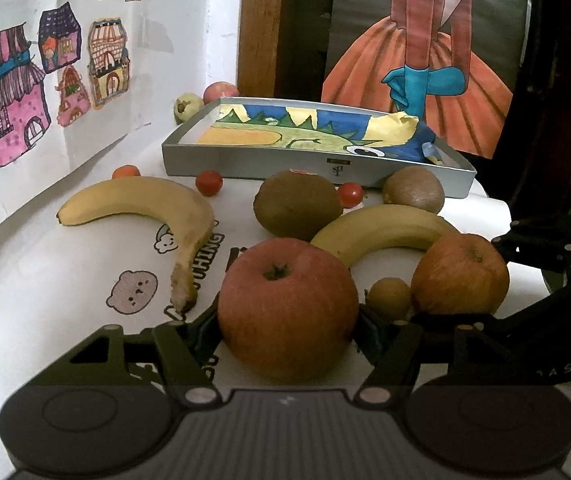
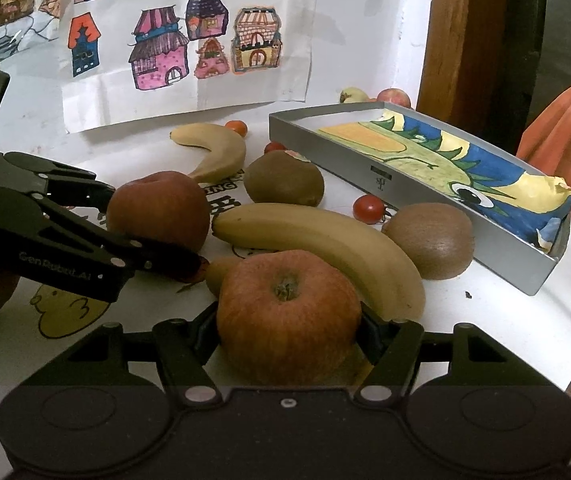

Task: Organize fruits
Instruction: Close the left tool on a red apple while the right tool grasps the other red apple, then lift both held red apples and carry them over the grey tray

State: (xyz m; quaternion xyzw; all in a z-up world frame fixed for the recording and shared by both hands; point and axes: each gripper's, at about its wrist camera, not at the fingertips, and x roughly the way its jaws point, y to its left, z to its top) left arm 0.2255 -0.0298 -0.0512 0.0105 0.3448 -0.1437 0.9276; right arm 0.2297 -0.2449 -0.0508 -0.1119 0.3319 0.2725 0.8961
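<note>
- On the desk, left gripper fingers clamp a red apple.
- Right gripper fingers clamp another apple; only this view shows the tray edge-on.

Two bananas, three apples, two large kiwis, one small kiwi, three cherry tomatoes, one guava, one grey tray
</note>
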